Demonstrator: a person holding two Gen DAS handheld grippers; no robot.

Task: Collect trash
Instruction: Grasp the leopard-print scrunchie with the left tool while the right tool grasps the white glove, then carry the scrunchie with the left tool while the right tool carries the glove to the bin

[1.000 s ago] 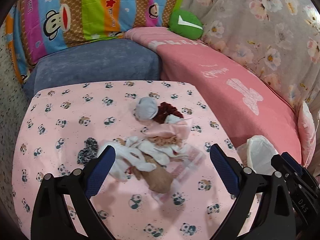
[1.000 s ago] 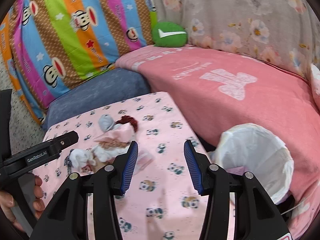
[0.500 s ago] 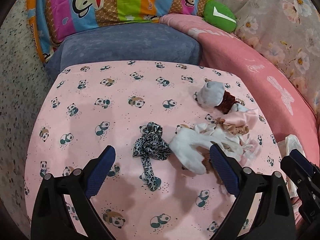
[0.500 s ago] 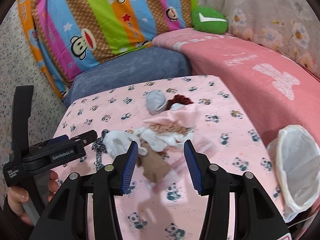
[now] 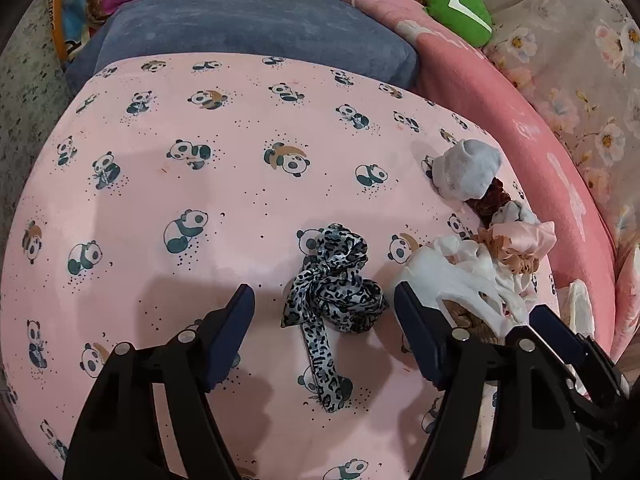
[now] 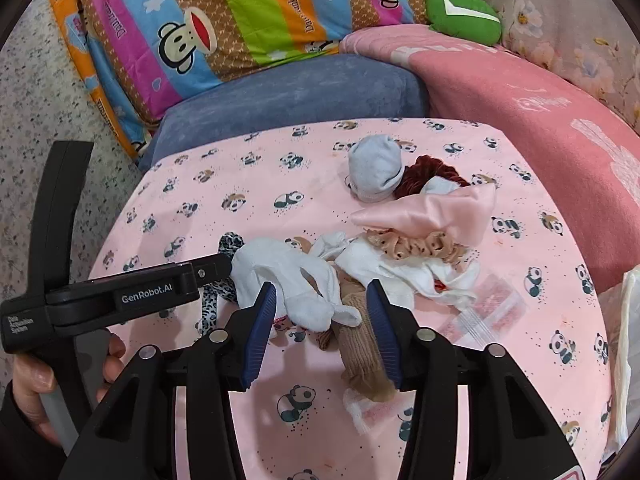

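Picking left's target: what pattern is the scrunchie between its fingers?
Leopard print, black on grey-white; the scrunchie shows best in the left wrist view.

Panda-print pink cloth (image 5: 240, 184) before a blue cushion (image 6: 288, 96), striped monkey pillow (image 6: 224, 20), speckled floor (image 6: 36, 92)

Bright even light, soft shadows under fingers (image 5: 234, 326), fisheye bending, dark corners.
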